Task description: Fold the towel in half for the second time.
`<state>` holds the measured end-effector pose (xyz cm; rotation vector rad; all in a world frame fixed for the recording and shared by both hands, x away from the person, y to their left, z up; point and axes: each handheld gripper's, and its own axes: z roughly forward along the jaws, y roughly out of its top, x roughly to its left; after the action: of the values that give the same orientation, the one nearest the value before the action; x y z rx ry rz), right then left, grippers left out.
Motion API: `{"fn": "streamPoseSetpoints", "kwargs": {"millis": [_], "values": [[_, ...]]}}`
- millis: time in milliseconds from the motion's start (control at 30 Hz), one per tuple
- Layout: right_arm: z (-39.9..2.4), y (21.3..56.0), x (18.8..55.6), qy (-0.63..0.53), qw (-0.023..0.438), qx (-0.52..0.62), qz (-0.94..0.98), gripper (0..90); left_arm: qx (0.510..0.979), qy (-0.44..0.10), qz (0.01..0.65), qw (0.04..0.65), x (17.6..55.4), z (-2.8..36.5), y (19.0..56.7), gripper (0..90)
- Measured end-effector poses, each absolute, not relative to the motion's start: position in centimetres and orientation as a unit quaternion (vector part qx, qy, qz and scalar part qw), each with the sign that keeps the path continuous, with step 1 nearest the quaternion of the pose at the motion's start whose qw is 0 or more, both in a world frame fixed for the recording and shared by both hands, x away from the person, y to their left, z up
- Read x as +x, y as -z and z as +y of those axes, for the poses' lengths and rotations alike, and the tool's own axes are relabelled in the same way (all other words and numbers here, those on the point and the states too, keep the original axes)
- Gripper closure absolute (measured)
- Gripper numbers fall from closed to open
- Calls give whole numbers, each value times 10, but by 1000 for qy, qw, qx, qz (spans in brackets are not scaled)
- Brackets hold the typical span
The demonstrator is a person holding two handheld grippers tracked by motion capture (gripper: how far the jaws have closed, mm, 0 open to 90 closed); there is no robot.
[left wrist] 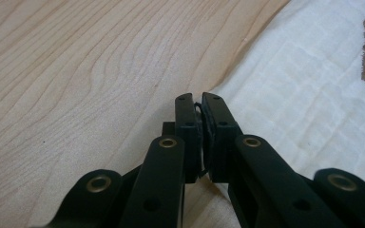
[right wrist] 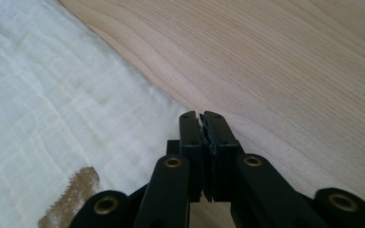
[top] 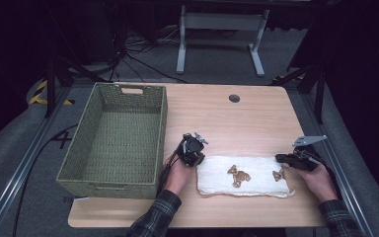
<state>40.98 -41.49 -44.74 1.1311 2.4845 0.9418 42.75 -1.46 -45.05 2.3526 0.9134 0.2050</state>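
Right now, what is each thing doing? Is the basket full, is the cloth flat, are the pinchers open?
Basket: upright, nothing inside.
White cloth: folded, lying flat on the table, brown pattern up.
Left gripper: jaws shut at the cloth's edge; whether cloth is pinched is unclear.
Right gripper: jaws shut at the cloth's other edge; a pinch is unclear too.

A wooden table [top: 237, 118] bears a woven basket [top: 116, 140] and a white cloth [top: 217, 170].
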Motion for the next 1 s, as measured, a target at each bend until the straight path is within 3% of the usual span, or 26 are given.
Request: {"fn": "streamPoseSetpoints", "kwargs": {"millis": [533, 767, 1000], "values": [[-424, 422, 412, -362, 166, 383, 833, 883, 853, -129, 350, 366, 417, -7, 419, 865], [-427, 393, 409, -404, 203, 366, 813, 883, 837, -165, 339, 397, 407, -2, 399, 864], [-425, 394, 401, -405, 205, 356, 817, 882, 836, -176, 324, 407, 395, -2, 396, 861]]}}
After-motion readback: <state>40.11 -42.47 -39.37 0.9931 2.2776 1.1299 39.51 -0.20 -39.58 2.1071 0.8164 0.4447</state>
